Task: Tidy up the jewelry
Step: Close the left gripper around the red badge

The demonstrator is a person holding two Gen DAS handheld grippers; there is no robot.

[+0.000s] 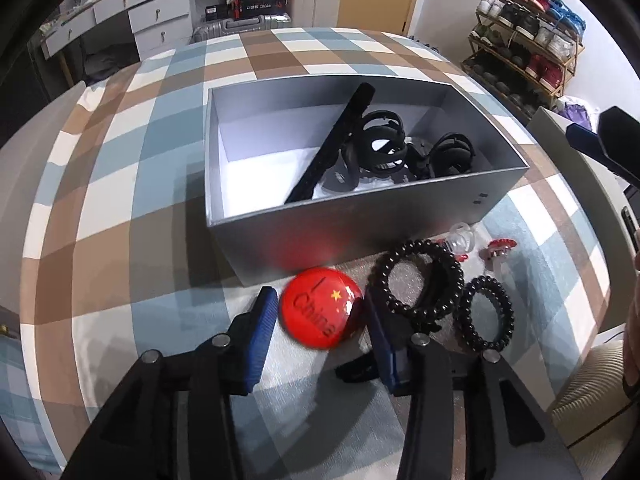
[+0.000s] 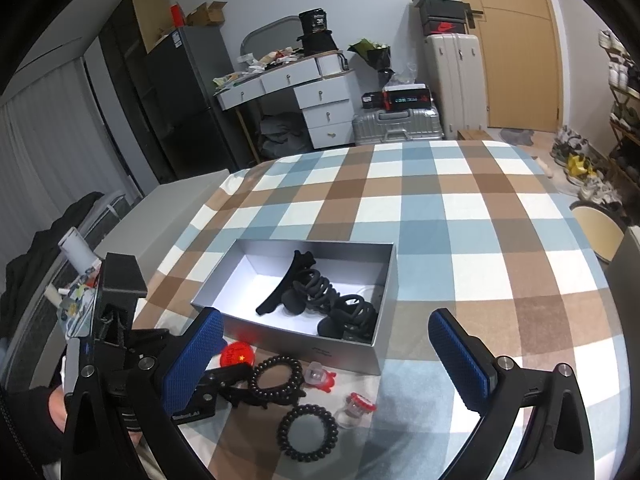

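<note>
Between the left tool's (image 1: 320,320) spread blue pads lies a glossy red round badge (image 1: 320,314) with a yellow star and "China" lettering, apparently touching only the right pad, on the checked bedspread (image 1: 120,208) just before the silver box (image 1: 304,236). Beside it lie black bead bracelets (image 1: 418,280). Right tool (image 2: 328,354) hovers wide, holding nothing

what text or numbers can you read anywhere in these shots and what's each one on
"I China", with a yellow star between the words: on the red badge between the left gripper fingers.
"36": on the black box atop the desk, right wrist view.
Red Nike swoosh, no words: on the black shoebox above the white suitcase.
Too blurred to read: the red-and-black box on the silver suitcase, and the small mark on the grey box front.
</note>
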